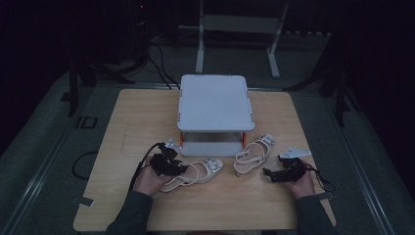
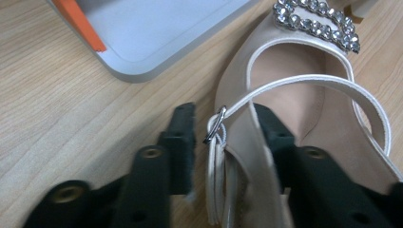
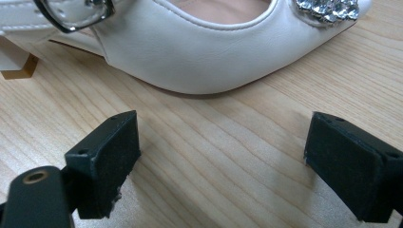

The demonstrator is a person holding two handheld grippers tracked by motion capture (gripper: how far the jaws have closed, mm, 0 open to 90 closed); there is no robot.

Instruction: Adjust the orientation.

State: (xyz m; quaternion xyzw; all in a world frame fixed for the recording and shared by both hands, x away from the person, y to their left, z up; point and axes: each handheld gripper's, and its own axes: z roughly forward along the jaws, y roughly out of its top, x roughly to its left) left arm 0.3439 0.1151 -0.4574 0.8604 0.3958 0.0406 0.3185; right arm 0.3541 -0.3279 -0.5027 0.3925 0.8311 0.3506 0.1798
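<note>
Two cream strappy shoes with rhinestone buckles lie on the wooden table in front of a grey rack. My left gripper straddles the side wall of the left shoe at its small strap buckle. One jaw is inside the shoe, the other outside with a thin gap, so it is narrowly open. The shoe rests on the table. My right gripper stands wide open and holds nothing, just short of the right shoe.
A grey two-level rack with orange posts stands at the table's middle back, its lower shelf just behind the shoes. Bare wooden table lies to both sides and in front. Stand legs and cables are on the floor beyond.
</note>
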